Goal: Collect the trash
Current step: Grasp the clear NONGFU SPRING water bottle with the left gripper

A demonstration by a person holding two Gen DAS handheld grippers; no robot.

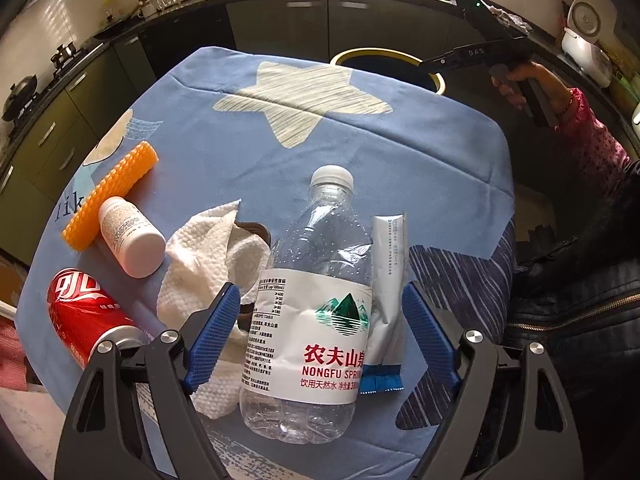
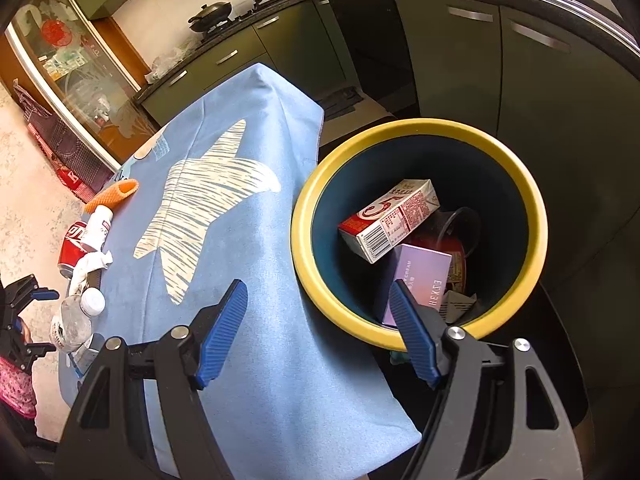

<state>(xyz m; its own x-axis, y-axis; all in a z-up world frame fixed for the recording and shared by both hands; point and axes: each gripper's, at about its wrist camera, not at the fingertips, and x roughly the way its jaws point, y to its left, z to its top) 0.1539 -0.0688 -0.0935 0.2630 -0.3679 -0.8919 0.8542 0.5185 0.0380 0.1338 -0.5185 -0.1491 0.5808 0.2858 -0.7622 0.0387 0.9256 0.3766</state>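
A: How many pieces are out on the surface (image 1: 400, 152)?

B: Six on the blue star-print cloth: one clear plastic bottle (image 1: 312, 304), one silver sachet (image 1: 386, 280) with a blue end, one crumpled white paper towel (image 1: 200, 264), one white pill bottle (image 1: 130, 236), one red can (image 1: 86, 312) and one orange ridged roller (image 1: 110, 196). There's also something dark tucked under the towel that I can't identify

A: And in the bin?

B: The yellow-rimmed bin (image 2: 420, 128) beside the surface holds one red-and-white carton (image 2: 390, 220), one lilac box (image 2: 420, 276), a round red container partly hidden beneath them, and some scrap paper

A: Which way does the bottle lie?

B: On its side, long axis running away from the left tool (image 1: 316, 336), white cap at the far end, base nearest the camera. The sachet lies parallel, touching its right side

A: Any writing?

B: The bottle label reads "NONGFU SPRIN…" with red Chinese characters and a green mountain logo. The lilac box shows "HEXZE" and "CREAM". The carton carries a large "5"

A: The tools?

B: The left tool's jaws stand wide either side of the bottle, pads not touching it. The right tool (image 2: 320, 328) is spread and empty, hovering over the surface's edge and the bin's rim
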